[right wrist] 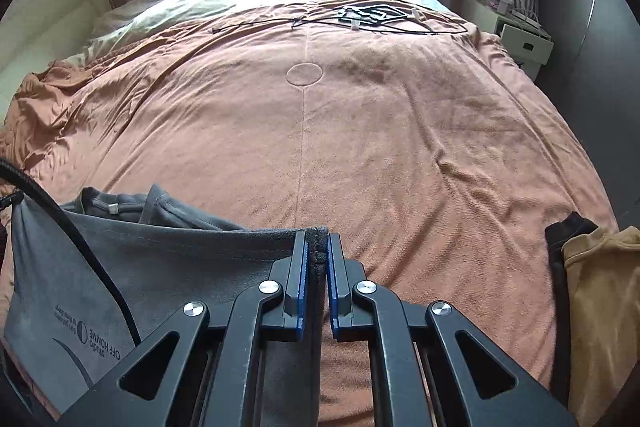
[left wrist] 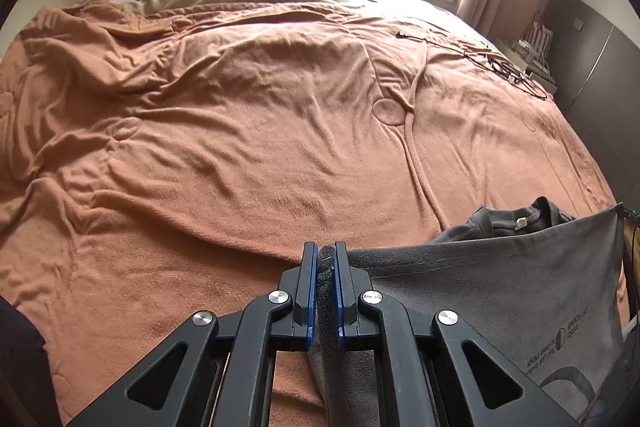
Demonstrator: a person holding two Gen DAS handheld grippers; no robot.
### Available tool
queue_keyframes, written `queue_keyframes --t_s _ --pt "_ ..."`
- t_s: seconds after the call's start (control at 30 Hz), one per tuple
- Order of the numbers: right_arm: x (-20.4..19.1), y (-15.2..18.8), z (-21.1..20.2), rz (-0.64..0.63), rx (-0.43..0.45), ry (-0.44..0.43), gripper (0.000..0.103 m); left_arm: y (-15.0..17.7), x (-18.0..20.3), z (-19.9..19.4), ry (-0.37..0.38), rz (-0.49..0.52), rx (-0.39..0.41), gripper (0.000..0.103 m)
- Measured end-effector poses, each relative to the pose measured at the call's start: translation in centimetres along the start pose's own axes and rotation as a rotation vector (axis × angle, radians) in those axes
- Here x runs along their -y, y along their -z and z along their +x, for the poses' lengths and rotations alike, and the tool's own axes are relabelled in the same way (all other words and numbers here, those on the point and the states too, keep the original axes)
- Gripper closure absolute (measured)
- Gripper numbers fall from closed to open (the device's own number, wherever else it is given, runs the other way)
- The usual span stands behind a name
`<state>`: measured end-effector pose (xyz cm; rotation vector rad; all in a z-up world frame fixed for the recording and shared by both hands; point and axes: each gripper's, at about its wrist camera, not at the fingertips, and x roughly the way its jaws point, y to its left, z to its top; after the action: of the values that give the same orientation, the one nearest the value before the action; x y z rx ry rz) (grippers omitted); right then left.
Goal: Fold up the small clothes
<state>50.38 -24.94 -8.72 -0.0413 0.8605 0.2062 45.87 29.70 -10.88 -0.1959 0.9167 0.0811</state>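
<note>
A grey T-shirt with printed lettering hangs stretched between my two grippers above the near end of the bed. My left gripper is shut on one corner of its hem. My right gripper is shut on the other corner, and the shirt spreads to its left. The collar with a small label lies folded behind the held edge. The lower part of the shirt is hidden below both grippers.
A wide bed with a rumpled brown blanket fills both views. Black cables lie on it at the far side. A tan and a black garment lie at the near right. A white bedside unit stands right.
</note>
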Motion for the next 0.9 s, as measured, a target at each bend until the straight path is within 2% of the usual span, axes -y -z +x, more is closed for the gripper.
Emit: queue_keyframes --t_s 0.13,0.3,0.67,0.8,0.87,0.9 --pt "-0.3 -0.7 -0.9 -0.003 0.031 0.008 0.098 -1.2 0.3 -0.9 -0.029 0.005 0.029 0.095" --pt "-0.4 -2.2 0.7 -0.009 0.029 0.025 0.098 -2.6 0.1 0.3 -0.075 -0.004 0.032 0.095" --pt "-0.7 -4.8 9.9 -0.02 -0.066 0.071 0.099 -3.2 -0.3 7.5 -0.152 0.01 -0.055 0.096" --pt "-0.6 -4.6 13.2 -0.023 -0.13 0.046 0.099 -2.4 -0.1 10.2 -0.181 0.03 -0.121 0.094" --pt "-0.5 -4.5 13.8 -0.003 -0.14 0.05 0.096 -1.9 0.4 10.8 -0.198 0.06 -0.135 0.091" --pt "-0.4 -4.5 13.7 0.006 -0.136 0.053 0.087 -1.7 0.6 10.8 -0.208 0.07 -0.139 0.084"
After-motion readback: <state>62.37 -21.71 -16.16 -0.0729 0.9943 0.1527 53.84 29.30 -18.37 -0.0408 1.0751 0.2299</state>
